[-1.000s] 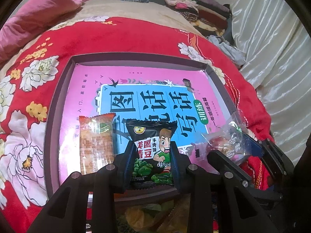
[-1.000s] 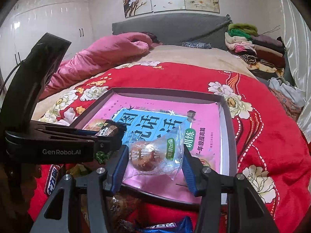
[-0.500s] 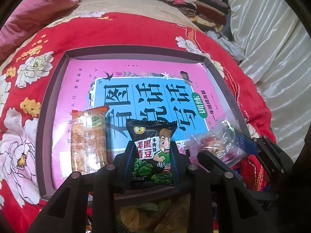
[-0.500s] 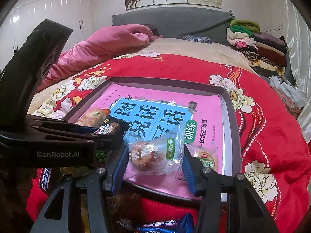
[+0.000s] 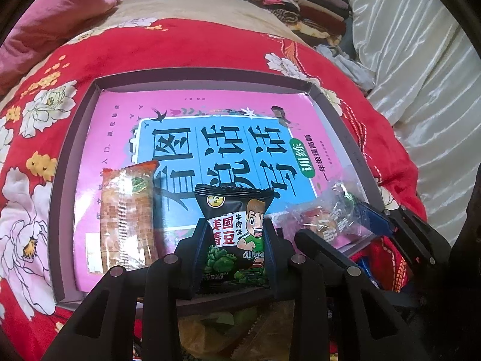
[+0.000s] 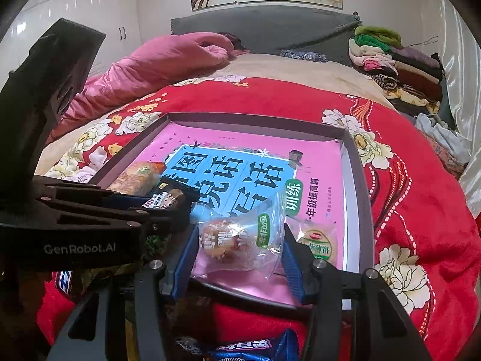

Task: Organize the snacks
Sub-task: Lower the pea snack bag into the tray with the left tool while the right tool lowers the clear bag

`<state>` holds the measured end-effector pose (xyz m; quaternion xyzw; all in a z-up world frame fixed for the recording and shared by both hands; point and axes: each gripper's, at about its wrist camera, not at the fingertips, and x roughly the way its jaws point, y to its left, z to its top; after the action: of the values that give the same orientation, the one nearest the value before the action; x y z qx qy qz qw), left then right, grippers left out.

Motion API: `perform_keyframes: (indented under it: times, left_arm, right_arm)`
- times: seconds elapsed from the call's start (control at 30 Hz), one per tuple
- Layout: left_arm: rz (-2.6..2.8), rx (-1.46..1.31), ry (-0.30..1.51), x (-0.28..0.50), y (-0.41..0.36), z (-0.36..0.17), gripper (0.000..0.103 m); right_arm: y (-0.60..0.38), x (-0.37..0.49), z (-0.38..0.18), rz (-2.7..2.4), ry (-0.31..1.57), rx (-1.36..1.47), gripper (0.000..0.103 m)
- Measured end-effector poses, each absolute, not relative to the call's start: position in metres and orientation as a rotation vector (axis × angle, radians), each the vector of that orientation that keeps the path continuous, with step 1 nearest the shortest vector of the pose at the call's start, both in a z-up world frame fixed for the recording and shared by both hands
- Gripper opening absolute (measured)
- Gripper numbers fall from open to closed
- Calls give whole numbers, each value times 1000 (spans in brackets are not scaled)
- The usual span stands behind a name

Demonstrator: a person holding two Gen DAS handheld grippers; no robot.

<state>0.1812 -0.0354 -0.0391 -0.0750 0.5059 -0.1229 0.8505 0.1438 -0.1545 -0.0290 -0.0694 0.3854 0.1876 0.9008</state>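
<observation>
Left gripper [image 5: 234, 240] is clamped on a black green-pea snack packet [image 5: 233, 237], held upright over the near edge of the shallow grey cardboard tray [image 5: 69, 156] on the red floral bedspread [image 5: 186, 48]. Right gripper [image 6: 237, 249] grips a clear-wrapped round pastry [image 6: 237, 240] above the tray's near right corner. An orange cracker packet [image 5: 127, 219] lies flat on the pink book [image 5: 204, 111] lining the tray.

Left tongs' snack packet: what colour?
Black packet with a green bottom and a cartoon boy, held by the left tongs. Best seen in the left wrist view.
</observation>
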Motion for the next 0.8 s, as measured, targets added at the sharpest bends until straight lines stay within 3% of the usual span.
perform_keyframes:
  times: [0.8]
  left_arm:
    - [-248,-157,1076,182,-34,-39,36]
  right_arm:
    - [-160,147,-30,389,818,-100,53]
